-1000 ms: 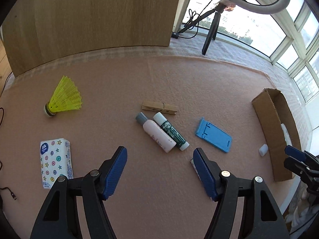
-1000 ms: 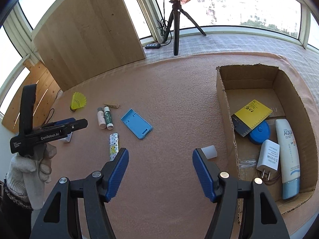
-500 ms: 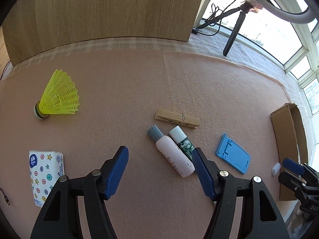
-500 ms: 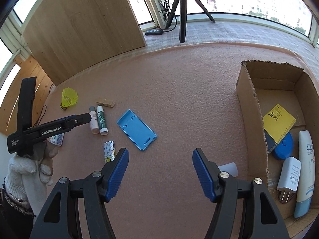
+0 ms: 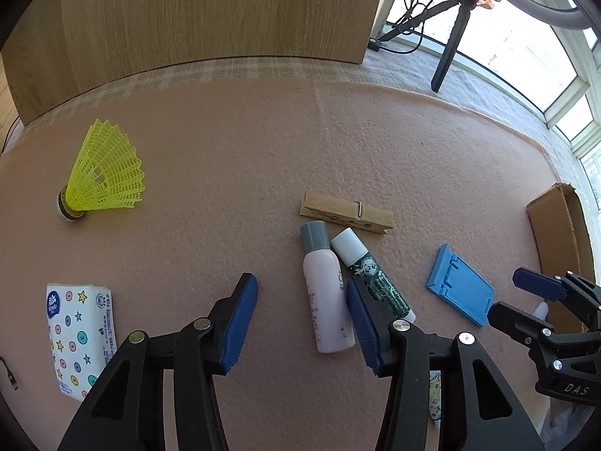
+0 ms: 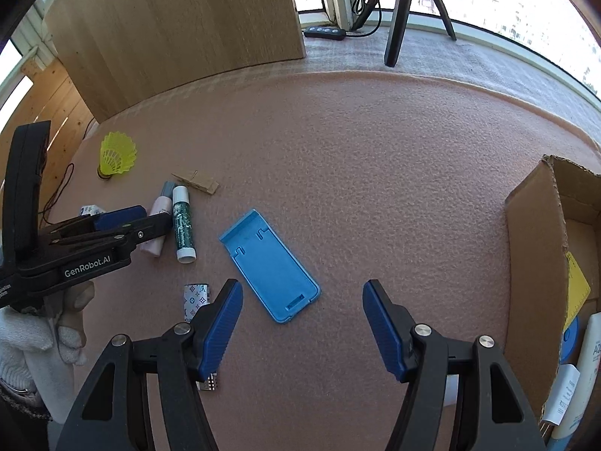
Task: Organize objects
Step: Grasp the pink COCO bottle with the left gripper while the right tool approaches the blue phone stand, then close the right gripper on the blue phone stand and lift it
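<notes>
Since the earlier frame, the left gripper [image 5: 302,315] has been lowered over the pink bottle [image 5: 327,293] and its jaws have just been narrowing; the bottle lies between them on the pink mat [image 5: 225,150], unclamped, beside the green tube [image 5: 372,274]. Right gripper [image 6: 302,323]: jaws apart, empty, brought over the blue phone stand [image 6: 268,265]. Bottle judged light, rigid, smooth; best taken across mid-body.

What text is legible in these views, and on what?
"GenRobot.AI": on the left tongs body.
"DAS": on the right tongs body; the rest is cut off.
"Vinda": logo on the tissue pack; its fine print is too small.
"AQU": on the white tube in the cardboard box, cut off.
Pink bottle, green tube, yellow card, charger: print unreadable.
</notes>
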`<state>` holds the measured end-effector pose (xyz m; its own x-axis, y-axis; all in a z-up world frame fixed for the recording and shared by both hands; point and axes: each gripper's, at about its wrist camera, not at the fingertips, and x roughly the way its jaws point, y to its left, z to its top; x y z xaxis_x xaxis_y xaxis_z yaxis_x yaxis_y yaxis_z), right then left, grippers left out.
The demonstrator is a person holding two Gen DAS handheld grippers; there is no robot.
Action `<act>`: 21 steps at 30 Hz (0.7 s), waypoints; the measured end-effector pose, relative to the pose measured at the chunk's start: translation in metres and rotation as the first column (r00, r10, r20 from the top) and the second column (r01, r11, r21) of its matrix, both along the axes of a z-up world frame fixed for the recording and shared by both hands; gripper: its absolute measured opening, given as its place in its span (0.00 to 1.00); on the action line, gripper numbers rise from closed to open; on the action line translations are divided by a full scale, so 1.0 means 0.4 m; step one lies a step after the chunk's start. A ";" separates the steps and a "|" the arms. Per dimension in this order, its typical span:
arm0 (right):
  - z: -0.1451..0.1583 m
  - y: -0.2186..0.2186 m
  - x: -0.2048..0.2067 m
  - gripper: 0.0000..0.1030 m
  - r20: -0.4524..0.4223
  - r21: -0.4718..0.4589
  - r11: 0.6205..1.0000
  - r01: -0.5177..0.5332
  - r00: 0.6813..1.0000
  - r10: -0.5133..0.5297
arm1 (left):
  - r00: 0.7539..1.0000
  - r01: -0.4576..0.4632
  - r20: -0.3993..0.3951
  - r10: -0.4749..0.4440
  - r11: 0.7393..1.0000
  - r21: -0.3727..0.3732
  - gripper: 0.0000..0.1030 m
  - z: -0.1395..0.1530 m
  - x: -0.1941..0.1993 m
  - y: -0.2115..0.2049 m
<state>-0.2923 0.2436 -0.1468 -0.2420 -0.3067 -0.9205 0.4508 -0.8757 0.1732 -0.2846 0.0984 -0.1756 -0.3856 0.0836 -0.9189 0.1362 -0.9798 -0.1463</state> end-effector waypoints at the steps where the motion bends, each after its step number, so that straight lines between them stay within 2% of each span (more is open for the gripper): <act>1: -0.006 -0.011 -0.003 0.61 -0.001 0.010 1.000 -0.017 1.000 0.017 | 1.000 -0.001 0.000 0.001 1.000 -0.005 0.49 0.000 0.000 0.000; 5: -0.028 -0.054 -0.012 0.61 -0.004 0.054 0.994 -0.091 0.996 0.091 | 1.000 0.004 -0.003 -0.004 1.000 -0.021 0.43 -0.004 -0.001 -0.001; 11: -0.037 -0.091 -0.018 0.61 -0.026 0.120 0.984 -0.132 0.990 0.136 | 1.000 0.003 -0.016 -0.004 0.999 -0.037 0.32 -0.008 0.006 -0.010; 15: -0.036 -0.108 -0.012 0.61 -0.037 0.155 0.979 -0.134 0.989 0.141 | 1.000 -0.007 -0.023 0.007 1.000 -0.013 0.26 -0.008 0.017 -0.025; 19: -0.030 -0.103 -0.011 0.59 -0.042 0.147 0.983 -0.108 0.992 0.116 | 1.000 -0.001 -0.025 0.001 1.000 -0.009 0.23 -0.006 0.031 -0.027; 21: -0.026 -0.099 -0.010 0.54 -0.046 0.148 0.984 -0.100 0.993 0.108 | 1.000 -0.004 -0.027 0.004 1.000 -0.001 0.22 -0.004 0.043 -0.029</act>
<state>-0.2964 0.2040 -0.1573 -0.2658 -0.1964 -0.9438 0.5458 -0.8377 0.0206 -0.2672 0.0866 -0.1773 -0.4106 0.0814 -0.9082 0.1357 -0.9794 -0.1492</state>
